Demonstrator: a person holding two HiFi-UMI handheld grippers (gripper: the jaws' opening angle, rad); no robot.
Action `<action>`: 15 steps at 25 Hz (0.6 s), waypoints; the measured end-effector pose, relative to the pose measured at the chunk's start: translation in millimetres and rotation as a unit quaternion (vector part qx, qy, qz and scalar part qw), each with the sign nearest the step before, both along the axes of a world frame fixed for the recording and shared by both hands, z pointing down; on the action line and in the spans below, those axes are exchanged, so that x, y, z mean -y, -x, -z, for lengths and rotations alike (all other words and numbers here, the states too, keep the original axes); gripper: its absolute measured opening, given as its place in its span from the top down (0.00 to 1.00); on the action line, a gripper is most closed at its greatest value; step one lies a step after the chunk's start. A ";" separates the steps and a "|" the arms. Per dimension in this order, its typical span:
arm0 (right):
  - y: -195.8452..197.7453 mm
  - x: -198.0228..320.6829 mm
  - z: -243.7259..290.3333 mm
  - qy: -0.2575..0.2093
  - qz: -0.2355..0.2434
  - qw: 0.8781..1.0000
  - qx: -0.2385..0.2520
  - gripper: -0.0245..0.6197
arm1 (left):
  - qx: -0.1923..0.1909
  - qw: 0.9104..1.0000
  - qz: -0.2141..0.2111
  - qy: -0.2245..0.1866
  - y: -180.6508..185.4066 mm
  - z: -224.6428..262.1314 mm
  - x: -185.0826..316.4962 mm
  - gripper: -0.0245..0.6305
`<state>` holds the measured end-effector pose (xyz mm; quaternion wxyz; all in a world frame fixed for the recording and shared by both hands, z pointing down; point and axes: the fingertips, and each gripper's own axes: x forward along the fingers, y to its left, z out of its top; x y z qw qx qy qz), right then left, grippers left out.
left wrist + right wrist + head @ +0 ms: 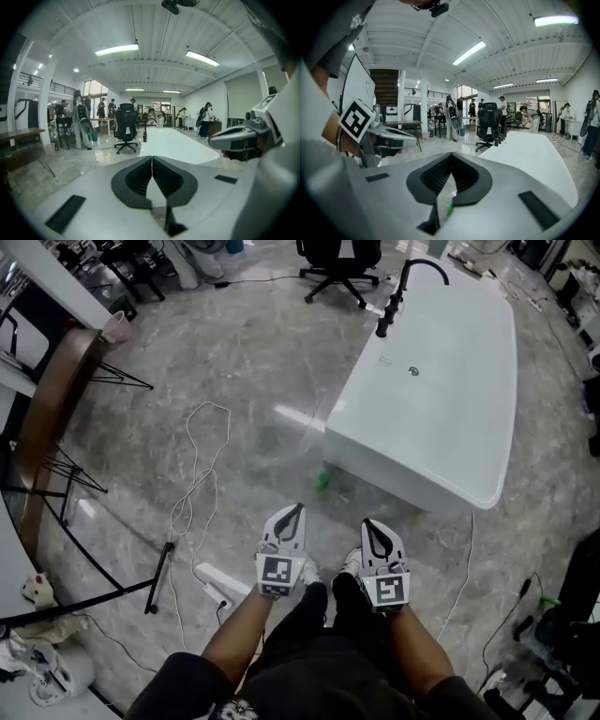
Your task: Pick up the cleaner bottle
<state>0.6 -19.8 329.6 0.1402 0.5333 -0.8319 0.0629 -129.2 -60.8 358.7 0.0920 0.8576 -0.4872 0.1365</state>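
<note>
Cleaner bottle (322,481): frame centre, small; judged light and slippery; to be gripped mid-body.
Left gripper (152,159): jaws pressed together, nothing held.
Right gripper (450,157): the same.

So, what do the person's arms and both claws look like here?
The left claw and right claw are white shells with black ribbed pads, tapering to a point. Each carries a cube bearing a black-and-white square marker. The sleeves are short and dark.

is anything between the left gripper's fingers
No, the left gripper has its black ribbed fingers pressed together in the left gripper view, with nothing held between them.
</note>
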 end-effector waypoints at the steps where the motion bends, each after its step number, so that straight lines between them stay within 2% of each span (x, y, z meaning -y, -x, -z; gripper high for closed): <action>1: -3.3 1.3 -3.5 0.001 0.002 1.000 0.001 0.95 | 0.002 1.000 0.000 0.002 -5.0 -6.7 3.0 0.95; 5: -16.4 4.9 -15.4 0.009 0.001 1.000 0.008 0.95 | 0.011 1.000 -0.006 0.016 -28.7 -30.8 6.3 0.95; 9: -27.9 29.1 -39.0 0.006 0.008 1.000 0.025 0.95 | 0.012 1.000 0.009 0.021 -52.8 -64.3 20.6 0.95; 14: -42.3 51.7 -135.2 -0.005 0.013 0.999 0.046 0.95 | 0.011 1.000 0.028 0.002 -71.6 -163.3 37.6 0.95; 15: -43.5 53.0 -162.5 -0.004 0.015 0.999 0.045 0.95 | 0.011 1.000 0.026 -0.003 -74.2 -189.5 39.9 0.91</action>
